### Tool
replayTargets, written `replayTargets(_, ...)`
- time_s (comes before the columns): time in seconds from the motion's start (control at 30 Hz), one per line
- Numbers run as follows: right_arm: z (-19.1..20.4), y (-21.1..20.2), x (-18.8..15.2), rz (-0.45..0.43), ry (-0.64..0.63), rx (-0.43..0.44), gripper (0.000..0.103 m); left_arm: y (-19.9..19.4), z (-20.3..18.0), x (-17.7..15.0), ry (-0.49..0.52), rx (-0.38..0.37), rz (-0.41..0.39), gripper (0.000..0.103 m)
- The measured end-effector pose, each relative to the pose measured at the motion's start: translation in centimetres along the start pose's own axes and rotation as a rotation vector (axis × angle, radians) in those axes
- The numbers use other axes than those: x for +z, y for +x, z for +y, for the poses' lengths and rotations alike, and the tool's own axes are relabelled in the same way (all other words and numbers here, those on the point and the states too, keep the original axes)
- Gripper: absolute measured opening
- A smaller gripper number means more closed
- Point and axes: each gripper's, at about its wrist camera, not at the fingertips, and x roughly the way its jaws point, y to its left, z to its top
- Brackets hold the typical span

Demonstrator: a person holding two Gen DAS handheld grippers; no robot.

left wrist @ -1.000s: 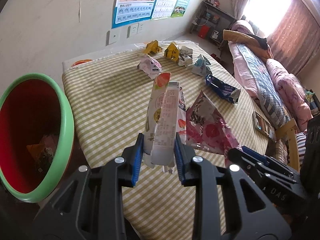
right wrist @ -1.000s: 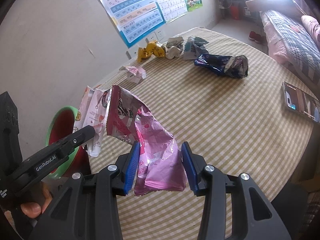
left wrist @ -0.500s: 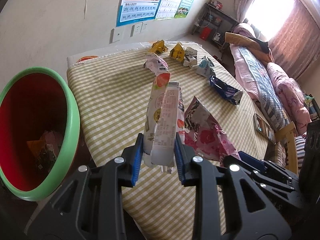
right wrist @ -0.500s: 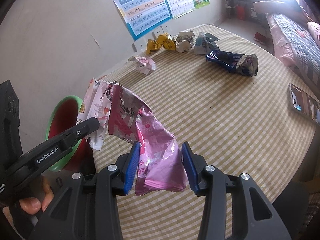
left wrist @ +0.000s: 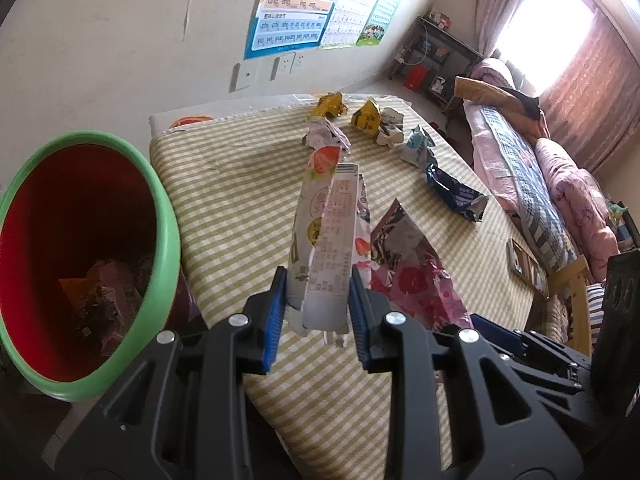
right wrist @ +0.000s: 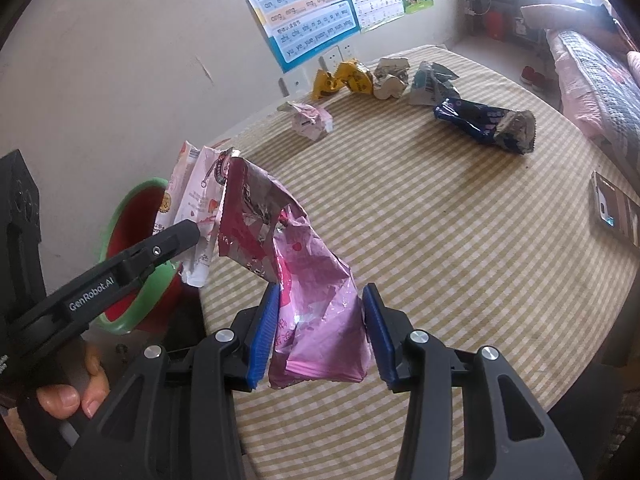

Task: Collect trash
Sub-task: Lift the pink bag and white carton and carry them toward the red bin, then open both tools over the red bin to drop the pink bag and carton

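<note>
Both your grippers point steeply down over the near edge of the checked table (right wrist: 460,208). Your left gripper (left wrist: 318,316) is clamped on one white strawberry-print wrapper (left wrist: 326,240), held upright just right of the bin's rim. Your right gripper (right wrist: 320,326) pinches one crumpled pink wrapper (right wrist: 316,292), its silver-lined top flopping left until it meets the white wrapper. Your left hand (right wrist: 72,392) shows at the lower left of the right wrist view, wrapped round the handle.

One red bin with a green rim (left wrist: 168,240) stands left of the table, with some trash already at its bottom. Six pieces remain on the far side: two yellow wrappers, one pale pink, one white, one light blue and one dark blue packet (right wrist: 484,124). One phone (right wrist: 614,208) lies at the right edge.

Compared with a second ago, both grippers have drifted slightly, so the bin sits closer in the left view; both grips are unchanged.
</note>
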Motion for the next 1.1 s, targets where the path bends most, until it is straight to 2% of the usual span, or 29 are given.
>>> replayTargets(0.2,1.5,0.0,0.4,-0.002,-0.023,0.033,0.042,-1.0,1.4,0.3,-0.028,0.023,-0.029,0.028)
replayTargets(0.67,3.0,0.2,1.4,-0.003,-0.042,0.049,0.042,-3.2,4.5,1.0,-0.100,0.080,-0.092,0.028)
replayTargets(1.1,7.6,2.2,2.0,0.035,-0.136,0.085,0.042,-5.2,9.4,0.6,-0.186,0.144,-0.140,0.029)
